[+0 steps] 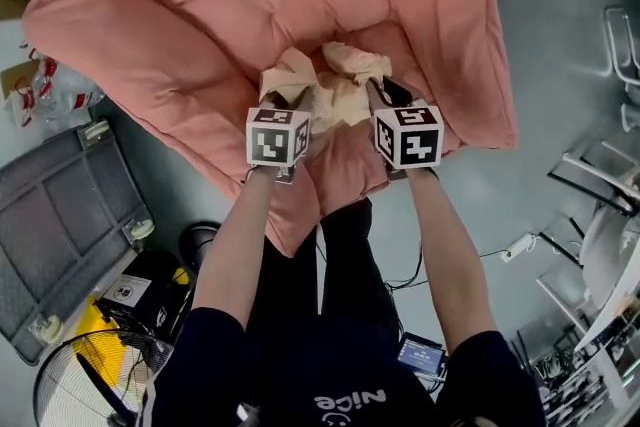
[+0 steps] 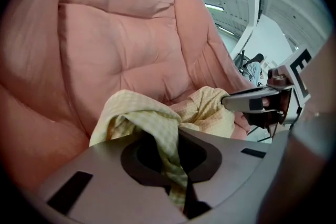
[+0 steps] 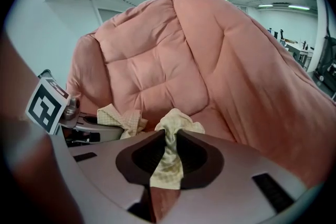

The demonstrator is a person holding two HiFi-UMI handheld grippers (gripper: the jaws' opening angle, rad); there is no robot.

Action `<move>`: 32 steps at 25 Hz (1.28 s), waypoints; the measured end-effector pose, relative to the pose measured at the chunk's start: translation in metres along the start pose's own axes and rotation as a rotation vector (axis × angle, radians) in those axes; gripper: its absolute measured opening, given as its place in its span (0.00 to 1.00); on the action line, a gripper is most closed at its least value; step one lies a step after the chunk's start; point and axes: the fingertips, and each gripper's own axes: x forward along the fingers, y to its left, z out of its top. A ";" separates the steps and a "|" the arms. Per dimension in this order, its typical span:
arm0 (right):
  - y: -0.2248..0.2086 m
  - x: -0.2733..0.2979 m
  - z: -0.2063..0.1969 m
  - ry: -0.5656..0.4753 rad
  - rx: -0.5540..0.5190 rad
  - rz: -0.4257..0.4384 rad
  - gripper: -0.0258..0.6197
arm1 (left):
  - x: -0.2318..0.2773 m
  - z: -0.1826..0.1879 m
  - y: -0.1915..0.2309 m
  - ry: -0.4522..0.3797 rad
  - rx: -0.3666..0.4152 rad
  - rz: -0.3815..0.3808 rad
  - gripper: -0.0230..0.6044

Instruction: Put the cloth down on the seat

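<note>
At centre-left of the head view the left gripper (image 1: 284,101) is clamped on one bunched corner of the pale yellow checked cloth (image 1: 338,93), and the left gripper view shows the fabric pinched deep in the throat of its jaws. The cloth hangs crumpled between the two tools, low over the middle of the pink padded seat (image 1: 180,5); whether its sagging middle touches the cushion I cannot tell. At centre-right the right gripper (image 1: 386,95) is likewise closed on the other bunched corner. The risks, as I judge them: if the jaws let go while the cloth is this gathered, it would land in a heap rather than lying flat. If one side releases before the other, the cloth could swing and slip off the seat's front edge, just below the grippers in the frame. Fabric wedged this far into the jaws may also snag and be dragged back off on withdrawal
</note>
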 end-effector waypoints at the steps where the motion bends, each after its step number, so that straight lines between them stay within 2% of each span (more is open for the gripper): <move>1: -0.004 0.002 -0.002 0.002 0.012 -0.006 0.14 | 0.002 -0.004 0.001 0.006 0.001 -0.003 0.11; 5: -0.014 0.018 -0.015 0.018 0.041 -0.022 0.14 | 0.015 -0.013 0.005 0.037 0.019 -0.007 0.11; 13: -0.007 0.036 -0.044 0.075 -0.012 0.004 0.15 | 0.029 -0.022 -0.002 0.063 0.063 -0.014 0.12; 14: -0.006 0.035 -0.043 0.074 -0.007 0.003 0.16 | 0.026 -0.022 -0.003 0.062 0.052 -0.030 0.15; 16: -0.007 0.029 -0.041 0.075 0.004 -0.003 0.28 | 0.020 -0.020 -0.007 0.053 0.022 -0.052 0.28; 18: -0.008 0.020 -0.037 0.077 0.009 -0.013 0.34 | 0.012 -0.016 -0.011 0.037 -0.004 -0.057 0.41; 22: -0.001 -0.012 -0.023 0.051 0.018 -0.029 0.36 | -0.020 -0.015 -0.016 0.036 -0.075 -0.040 0.54; 26: 0.018 -0.050 -0.013 0.028 0.033 -0.013 0.36 | -0.059 -0.019 -0.028 0.040 -0.102 -0.053 0.54; 30: 0.041 -0.082 0.006 -0.009 0.012 0.003 0.36 | -0.099 0.001 -0.051 -0.015 -0.077 -0.112 0.54; 32: 0.052 -0.102 0.014 -0.031 0.002 0.006 0.36 | -0.121 0.010 -0.064 -0.051 -0.069 -0.115 0.54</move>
